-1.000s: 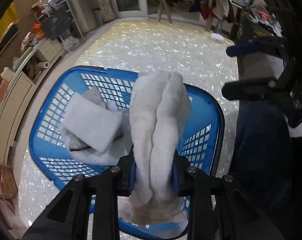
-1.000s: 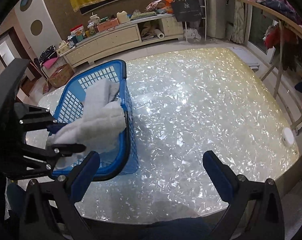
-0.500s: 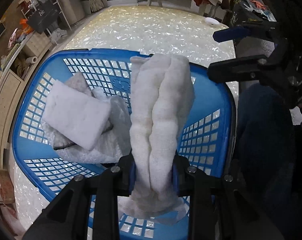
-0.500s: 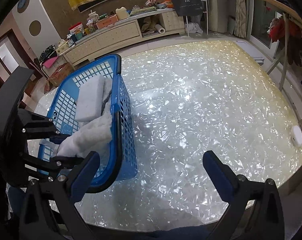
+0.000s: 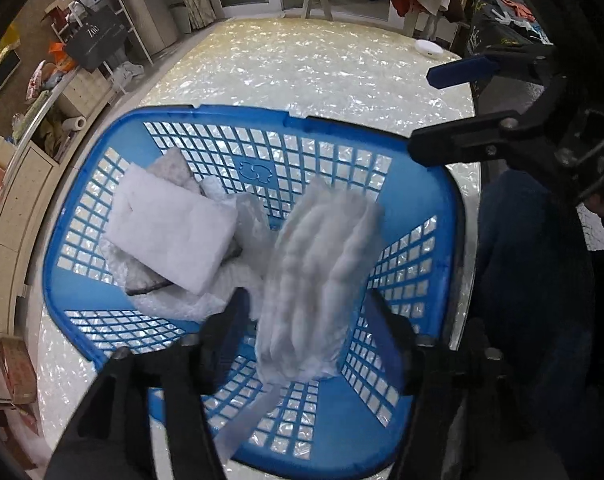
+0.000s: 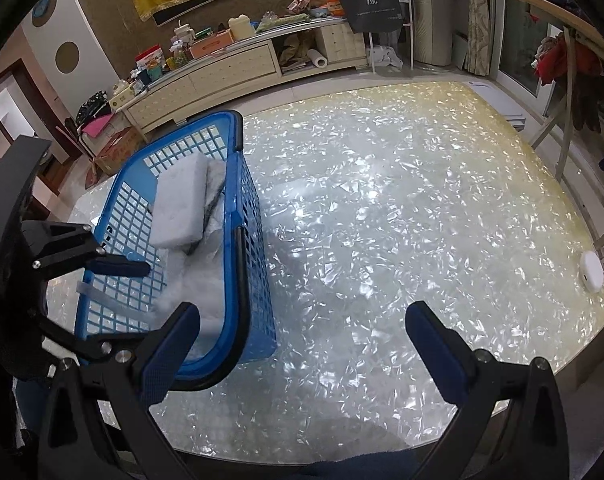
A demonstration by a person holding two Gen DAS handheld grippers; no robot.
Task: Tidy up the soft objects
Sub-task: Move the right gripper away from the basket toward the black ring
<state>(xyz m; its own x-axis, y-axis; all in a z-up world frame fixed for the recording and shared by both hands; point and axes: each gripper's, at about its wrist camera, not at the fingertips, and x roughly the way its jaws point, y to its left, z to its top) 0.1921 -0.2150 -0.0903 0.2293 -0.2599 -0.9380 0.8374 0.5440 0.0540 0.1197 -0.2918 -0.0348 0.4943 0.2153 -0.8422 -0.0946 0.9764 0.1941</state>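
Left tool [image 5: 306, 332] pitched steeply down over the blue basket [image 5: 456, 216], which stands on the pearly counter [image 5: 302, 60]. Jaws opening, set wide on either side of the white cloth [image 5: 314, 280]; pads clear of it, nothing gripped. Cloth blurred, hanging between the fingers [image 5: 229, 324] above the basket floor, thin white strip trailing below. Left of it in the basket: white foam block [image 5: 169, 232] lying on crumpled white wrap [image 5: 189, 300], grey pad [image 5: 169, 168] behind. Right tool [image 6: 302, 344] angled down over bare counter just right of the basket wall [image 6: 253, 240]; blue-padded fingers [image 6: 169, 356] spread wide, empty, touching nothing. Small white disc [image 6: 592, 272] near the counter's right edge.
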